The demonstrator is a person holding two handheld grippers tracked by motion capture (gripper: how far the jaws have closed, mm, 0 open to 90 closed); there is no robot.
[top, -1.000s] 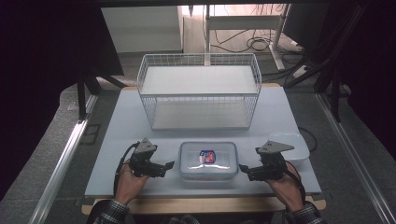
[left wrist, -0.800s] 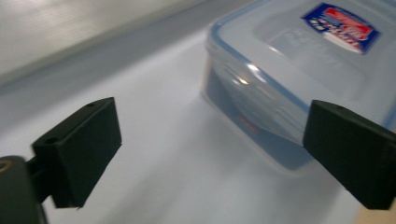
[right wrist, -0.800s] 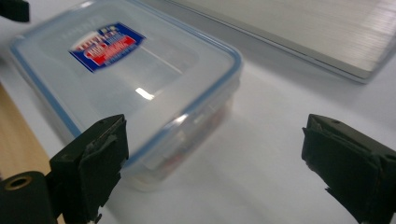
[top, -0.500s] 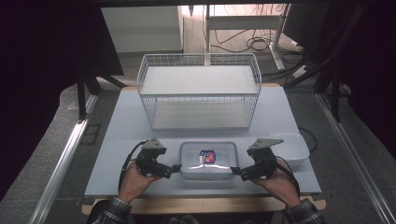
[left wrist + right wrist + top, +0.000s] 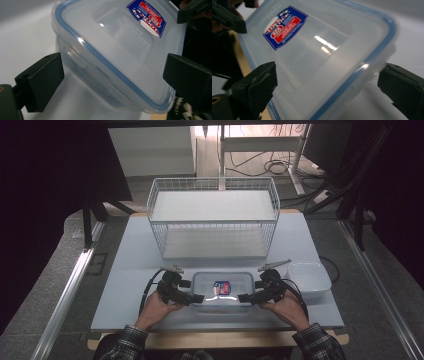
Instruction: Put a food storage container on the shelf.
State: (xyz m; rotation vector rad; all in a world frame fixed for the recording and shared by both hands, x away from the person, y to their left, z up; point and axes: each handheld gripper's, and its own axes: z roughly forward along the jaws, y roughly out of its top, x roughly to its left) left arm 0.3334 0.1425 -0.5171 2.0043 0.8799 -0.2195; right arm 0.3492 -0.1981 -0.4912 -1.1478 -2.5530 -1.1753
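Tongs have moved in from both sides: your left tongs (image 5: 196,298) and right tongs (image 5: 242,298) now flank the lidded container (image 5: 223,290). Both are open, not gripping, so closing comes next.

A: What will you find around your station?

B: Your pale grey table (image 5: 125,270) occupies the centre of the frame, with its wooden front edge (image 5: 215,338) at the bottom. Grey floor (image 5: 60,255) surrounds it. A metal rail (image 5: 67,292) runs along the lower left, another (image 5: 382,292) along the lower right.

A: And beyond the table?

B: At the top centre you see a white panel (image 5: 150,150), a pale frame (image 5: 260,142) and loose black cables (image 5: 272,167) on the brightly lit floor. Dark drapes (image 5: 45,195) close off the upper left and upper right (image 5: 395,185).
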